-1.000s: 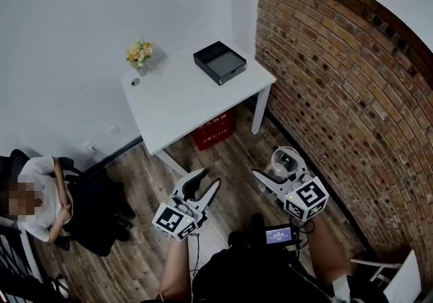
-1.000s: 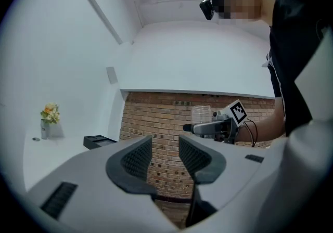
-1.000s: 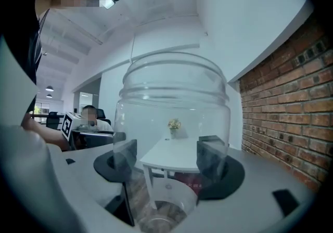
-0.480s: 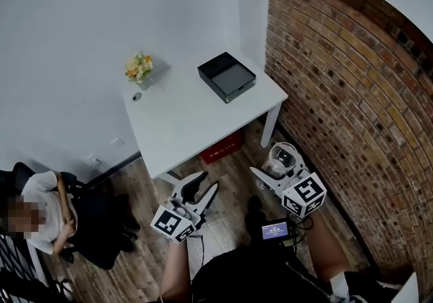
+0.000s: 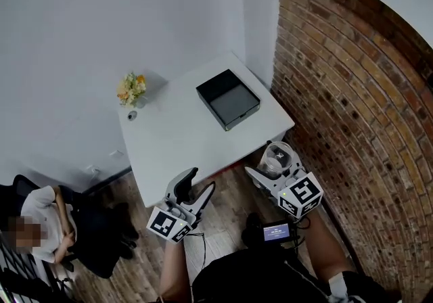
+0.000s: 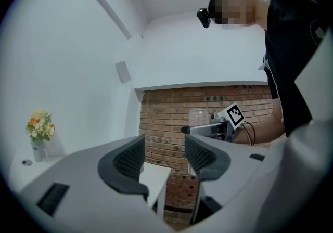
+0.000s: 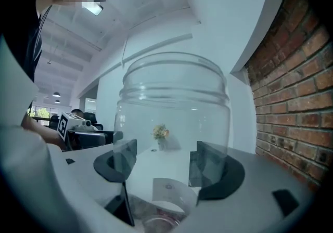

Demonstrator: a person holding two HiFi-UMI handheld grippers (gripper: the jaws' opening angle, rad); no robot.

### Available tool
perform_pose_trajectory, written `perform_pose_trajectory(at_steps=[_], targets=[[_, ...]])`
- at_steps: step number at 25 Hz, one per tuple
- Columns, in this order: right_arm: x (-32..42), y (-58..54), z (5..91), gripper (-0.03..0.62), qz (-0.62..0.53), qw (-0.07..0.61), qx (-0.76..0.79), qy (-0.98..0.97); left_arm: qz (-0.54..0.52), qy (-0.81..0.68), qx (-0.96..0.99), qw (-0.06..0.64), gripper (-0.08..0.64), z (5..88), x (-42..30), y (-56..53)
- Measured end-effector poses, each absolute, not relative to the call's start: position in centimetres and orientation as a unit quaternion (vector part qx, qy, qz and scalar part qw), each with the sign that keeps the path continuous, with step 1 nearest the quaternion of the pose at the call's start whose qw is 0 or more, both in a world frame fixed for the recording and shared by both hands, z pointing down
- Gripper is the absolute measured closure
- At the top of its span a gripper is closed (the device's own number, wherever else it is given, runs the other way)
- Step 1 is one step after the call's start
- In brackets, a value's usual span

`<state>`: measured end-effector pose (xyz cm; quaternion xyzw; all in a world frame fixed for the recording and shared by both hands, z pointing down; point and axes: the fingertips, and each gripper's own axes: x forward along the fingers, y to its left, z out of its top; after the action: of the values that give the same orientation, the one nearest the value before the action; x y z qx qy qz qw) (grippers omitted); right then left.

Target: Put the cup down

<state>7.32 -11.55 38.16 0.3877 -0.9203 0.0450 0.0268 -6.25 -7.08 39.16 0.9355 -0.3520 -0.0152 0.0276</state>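
**A:** What's the room like?

**B:** A white worktop stands in the corner between a plain white wall and a brick wall, over a wooden floor.

**A:** And the right claw?

**B:** Its jaws stand wide and are clamped on the cup, a clear, jar-shaped one. The right gripper view shows both pads pressed against its lower sides. The cup is upright with its mouth up, so its long axis runs vertically.

**A:** Where is that relative to the worktop?

**B:** The cup hangs over the floor, just off the worktop's near right corner. Bare worktop lies ahead and slightly left of the claw. I'd judge the carry needs to go forward over the edge, then straight down.

**A:** What's further out on the worktop?

**B:** A black tray sits toward the back right, and a small vase of flowers stands at the far left.

**A:** And the left claw?

**B:** Its jaws are opening with nothing between them. It hangs off the near edge, further left. The right hand is the nearer one and already has the cup.
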Motion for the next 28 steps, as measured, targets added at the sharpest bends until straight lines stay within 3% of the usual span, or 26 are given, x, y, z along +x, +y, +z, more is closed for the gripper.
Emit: perform_pose_trajectory(at_steps=[5,12,28], targets=[[8.7,-16.0,38.6,0.218,0.050,0.026,0.376,-0.925,-0.001,-0.368,0.930,0.025,0.282,39.4,-4.8,-11.9],[9.5,-19.6,38.9,0.218,0.061,0.009,0.370,-0.927,0.021,-0.361,0.932,0.034,0.281,39.7,-2.9,-14.6],[4.8,-20.5,37.7,0.218,0.043,0.019,0.397,-0.917,0.012,-0.340,0.940,0.036,0.281,39.7,-6.8,-16.8]])
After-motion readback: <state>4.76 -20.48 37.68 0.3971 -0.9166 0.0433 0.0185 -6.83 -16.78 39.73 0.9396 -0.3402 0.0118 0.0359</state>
